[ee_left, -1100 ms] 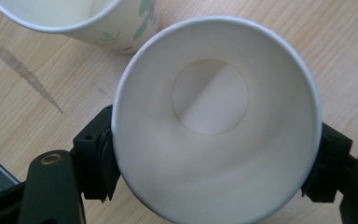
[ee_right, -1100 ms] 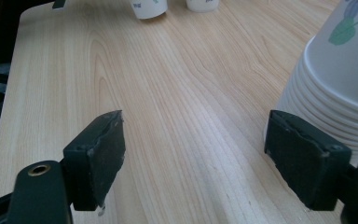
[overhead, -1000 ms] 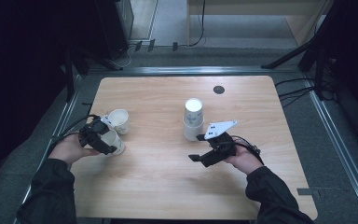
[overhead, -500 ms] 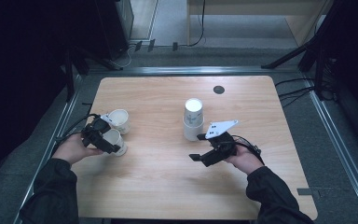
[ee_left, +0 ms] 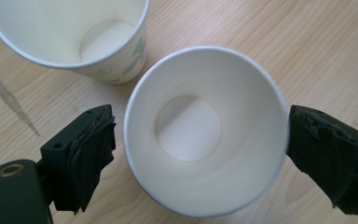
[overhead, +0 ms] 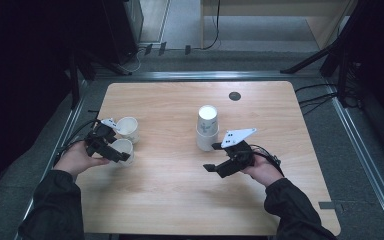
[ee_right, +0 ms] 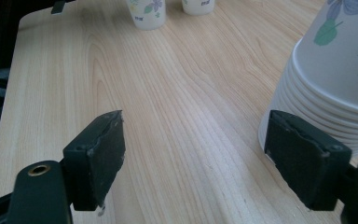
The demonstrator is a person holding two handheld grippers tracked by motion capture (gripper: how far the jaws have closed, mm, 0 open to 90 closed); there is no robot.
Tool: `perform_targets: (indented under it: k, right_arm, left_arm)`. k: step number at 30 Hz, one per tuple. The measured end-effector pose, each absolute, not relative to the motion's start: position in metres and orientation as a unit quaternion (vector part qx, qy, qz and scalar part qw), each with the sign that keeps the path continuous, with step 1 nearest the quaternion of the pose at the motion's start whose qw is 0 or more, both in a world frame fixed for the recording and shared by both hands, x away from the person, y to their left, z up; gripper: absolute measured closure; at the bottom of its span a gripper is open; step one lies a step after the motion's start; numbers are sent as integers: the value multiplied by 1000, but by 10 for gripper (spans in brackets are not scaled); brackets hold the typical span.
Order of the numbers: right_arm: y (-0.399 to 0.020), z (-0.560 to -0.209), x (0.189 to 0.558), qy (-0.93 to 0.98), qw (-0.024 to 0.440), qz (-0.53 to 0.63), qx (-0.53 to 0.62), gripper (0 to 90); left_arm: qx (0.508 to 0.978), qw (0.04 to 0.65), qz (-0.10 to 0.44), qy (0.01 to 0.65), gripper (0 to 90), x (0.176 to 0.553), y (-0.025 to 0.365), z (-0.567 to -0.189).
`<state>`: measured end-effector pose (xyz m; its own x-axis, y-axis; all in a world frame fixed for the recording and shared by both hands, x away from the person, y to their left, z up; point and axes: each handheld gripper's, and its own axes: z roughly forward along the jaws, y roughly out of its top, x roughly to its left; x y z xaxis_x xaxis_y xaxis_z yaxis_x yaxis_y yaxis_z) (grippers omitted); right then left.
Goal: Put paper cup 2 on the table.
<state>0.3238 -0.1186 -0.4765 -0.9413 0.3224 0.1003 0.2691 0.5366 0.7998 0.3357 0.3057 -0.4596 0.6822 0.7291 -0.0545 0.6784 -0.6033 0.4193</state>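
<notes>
Left gripper (ee_left: 196, 154), jaws just opened, loosely straddles the near cup (ee_left: 205, 130), beside another cup (ee_left: 70, 32).

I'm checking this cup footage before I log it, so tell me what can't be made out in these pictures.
- Stack of upside-down cups: right gripper view cuts it at the top and right edge; the count cannot be told.
- Near cup: high view, the left tongs cover part of it.
- Far cup: left gripper view crops its rim at the top edge.
- Cup prints: too small in the high view.
</notes>
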Motion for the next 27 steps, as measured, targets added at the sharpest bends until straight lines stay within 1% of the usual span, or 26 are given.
perform_targets:
  k: [3, 8, 15, 23, 27]
  right_arm:
    - [-119, -476, 324, 876, 29, 450, 170, 206]
    - [-120, -476, 324, 876, 32, 450, 170, 206]
    - [-121, -477, 325, 876, 33, 449, 172, 206]
    - [-123, -477, 324, 876, 36, 449, 174, 206]
    - [-125, -477, 323, 877, 39, 447, 175, 206]
  left_arm:
    - [892, 213, 68, 393, 91, 334, 308, -454]
    - [881, 241, 69, 401, 91, 331, 313, -443]
    - [867, 275, 63, 410, 94, 329, 318, -429]
    - [864, 297, 62, 402, 95, 329, 305, -416]
    - [861, 323, 51, 389, 96, 330, 297, -414]
